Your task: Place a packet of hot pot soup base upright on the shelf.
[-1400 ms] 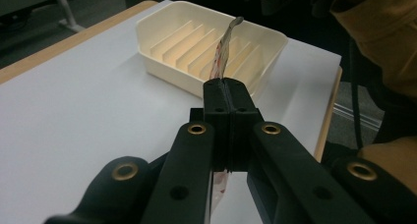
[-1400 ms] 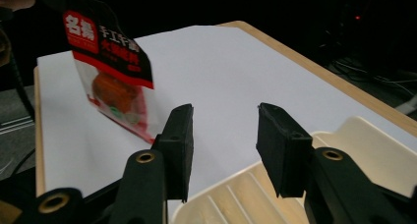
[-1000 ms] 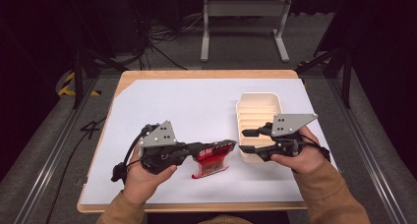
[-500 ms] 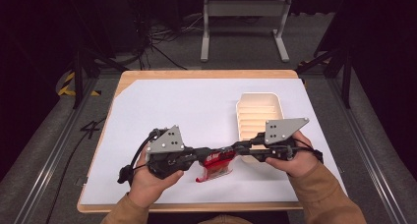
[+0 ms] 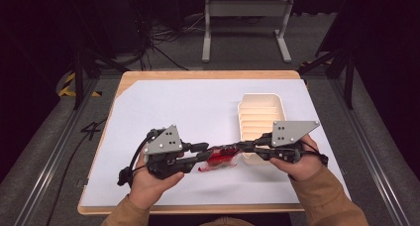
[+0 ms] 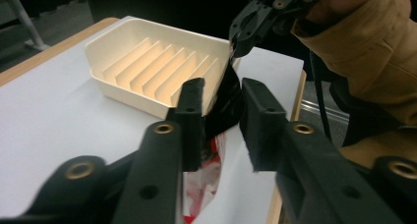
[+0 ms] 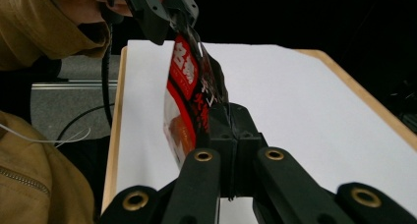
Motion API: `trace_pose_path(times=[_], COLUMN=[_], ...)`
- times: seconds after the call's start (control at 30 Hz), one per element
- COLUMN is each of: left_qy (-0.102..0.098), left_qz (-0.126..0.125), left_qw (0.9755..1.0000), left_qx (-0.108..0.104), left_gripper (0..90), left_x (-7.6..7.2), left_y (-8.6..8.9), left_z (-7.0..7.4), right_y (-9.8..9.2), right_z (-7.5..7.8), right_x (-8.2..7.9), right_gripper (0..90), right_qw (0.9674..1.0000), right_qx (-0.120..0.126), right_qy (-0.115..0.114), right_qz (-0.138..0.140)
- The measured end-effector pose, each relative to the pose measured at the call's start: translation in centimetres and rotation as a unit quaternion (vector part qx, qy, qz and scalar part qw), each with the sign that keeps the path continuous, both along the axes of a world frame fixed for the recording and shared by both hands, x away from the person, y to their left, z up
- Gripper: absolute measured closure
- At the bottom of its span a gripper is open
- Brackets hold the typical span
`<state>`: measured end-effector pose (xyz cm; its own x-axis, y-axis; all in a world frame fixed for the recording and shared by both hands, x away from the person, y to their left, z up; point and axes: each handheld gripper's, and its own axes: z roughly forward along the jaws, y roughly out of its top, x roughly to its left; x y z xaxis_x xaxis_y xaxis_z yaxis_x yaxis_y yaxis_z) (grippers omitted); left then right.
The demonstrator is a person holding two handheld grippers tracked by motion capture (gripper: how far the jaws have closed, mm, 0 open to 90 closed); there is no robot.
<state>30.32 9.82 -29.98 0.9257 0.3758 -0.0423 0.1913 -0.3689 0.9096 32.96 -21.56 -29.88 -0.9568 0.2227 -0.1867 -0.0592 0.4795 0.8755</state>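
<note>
Two hands hold the left gripper (image 5: 214, 154) and the right gripper (image 5: 241, 147) at a red packet (image 5: 221, 159) between them, just beside a cream tray (image 5: 261, 103) on the white table (image 5: 188, 107).

The right hand-held gripper (image 5: 241, 147) has left the ribbed cream plastic tray (image 5: 261, 118) and clamped its jaws on the edge of the red-and-black foil snack packet (image 5: 221, 158). The left hand-held gripper (image 5: 214, 149) has just been opening, with the packet between its jaws.

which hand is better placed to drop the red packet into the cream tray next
Right. The right hand-held gripper is shut on the red packet beside the cream tray; the left hand-held gripper has just been opening, its pads off the packet.
</note>
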Motion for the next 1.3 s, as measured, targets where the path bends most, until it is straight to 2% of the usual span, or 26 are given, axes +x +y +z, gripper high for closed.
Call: trace_pose_path(times=[0.1, 0.33, 0.4, 0.57, 0.73, 1.07, 1.3], left_qy=[-0.004, -0.008, -0.012, -0.006, -0.011, -0.016, -0.010], left_qz=[0.006, 0.018, 0.022, 0.037, 0.055, 0.088, 0.112], left_qw=[0.9999, 0.9996, 0.9995, 0.9990, 0.9982, 0.9958, 0.9934], left_qx=[-0.010, -0.022, -0.020, -0.022, -0.020, -0.016, -0.021], left_gripper=[58.6, 51.3, 50.2, 48.2, 45.8, 43.3, 41.6], left_x=[0.1, 0.2, 0.4, 0.7, 1.0, 1.6, 2.3], left_y=[0.3, 1.1, 1.3, 2.2, 3.1, 4.7, 5.8], left_z=[0.1, 0.3, 0.3, 0.3, 0.5, 0.5, 0.2], right_y=[-0.5, -2.0, -2.4, -3.4, -4.6, -6.3, -7.2], right_z=[0.5, 1.8, 2.1, 2.8, 3.4, 3.8, 3.8], right_x=[-0.2, -0.5, -0.7, -0.9, -0.9, -0.7, -0.4], right_gripper=[90.0, 90.0, 90.0, 90.0, 90.0, 89.9, 90.0], right_qw=[0.9998, 0.9986, 0.9980, 0.9963, 0.9941, 0.9910, 0.9890], right_qx=[0.005, 0.024, 0.030, 0.043, 0.051, 0.057, 0.057], right_qy=[-0.014, -0.035, -0.042, -0.054, -0.066, -0.070, -0.072], right_qz=[-0.011, -0.033, -0.038, -0.050, -0.069, -0.099, -0.117])
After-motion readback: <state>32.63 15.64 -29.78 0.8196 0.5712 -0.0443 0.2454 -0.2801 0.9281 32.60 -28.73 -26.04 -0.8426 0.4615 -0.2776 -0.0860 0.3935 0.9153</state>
